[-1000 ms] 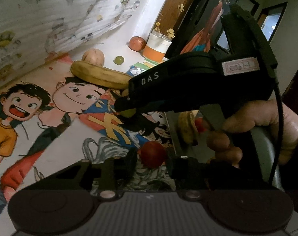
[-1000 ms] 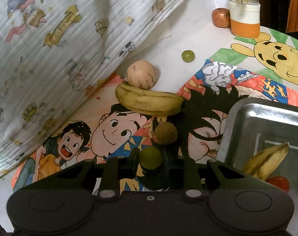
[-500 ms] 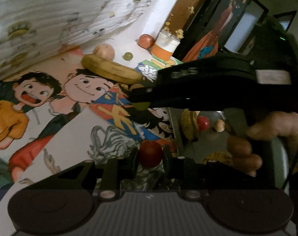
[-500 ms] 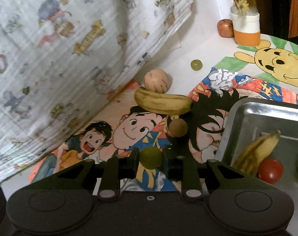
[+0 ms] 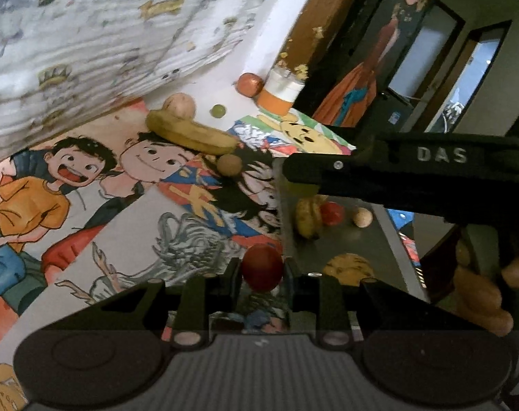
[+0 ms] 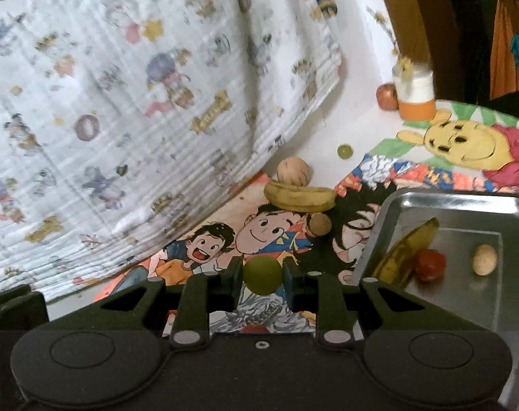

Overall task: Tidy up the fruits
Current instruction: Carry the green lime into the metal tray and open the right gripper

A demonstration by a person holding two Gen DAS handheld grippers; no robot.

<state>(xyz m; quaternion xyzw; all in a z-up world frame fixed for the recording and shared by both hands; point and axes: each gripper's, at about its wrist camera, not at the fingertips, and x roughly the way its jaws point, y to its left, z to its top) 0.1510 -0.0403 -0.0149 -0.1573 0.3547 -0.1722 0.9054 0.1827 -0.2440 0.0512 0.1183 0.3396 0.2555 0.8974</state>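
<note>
My left gripper (image 5: 262,270) is shut on a small red fruit (image 5: 262,267), held above the cartoon mat just left of the metal tray (image 5: 389,239). My right gripper (image 6: 263,274) is shut on a round green fruit (image 6: 263,274), lifted over the mat; in the left wrist view it reaches across above the tray. In the tray (image 6: 465,205) lie a banana (image 6: 407,253), a red fruit (image 6: 430,264) and a pale oval fruit (image 6: 485,259). On the mat lie a banana (image 6: 299,198), a brown round fruit (image 6: 320,224), a tan round fruit (image 6: 293,170) and a small green fruit (image 6: 344,151).
A white and orange jar (image 6: 415,97) and a reddish apple (image 6: 387,96) stand at the far corner. A printed cloth (image 6: 139,102) hangs along the left. A person's hand (image 5: 482,291) grips the right tool. An orange fruit (image 5: 348,269) sits in the tray's near part.
My right gripper has risen and pulled back with the green fruit, so the mat's fruits look farther off. My left gripper has shifted toward the tray with the red fruit.
</note>
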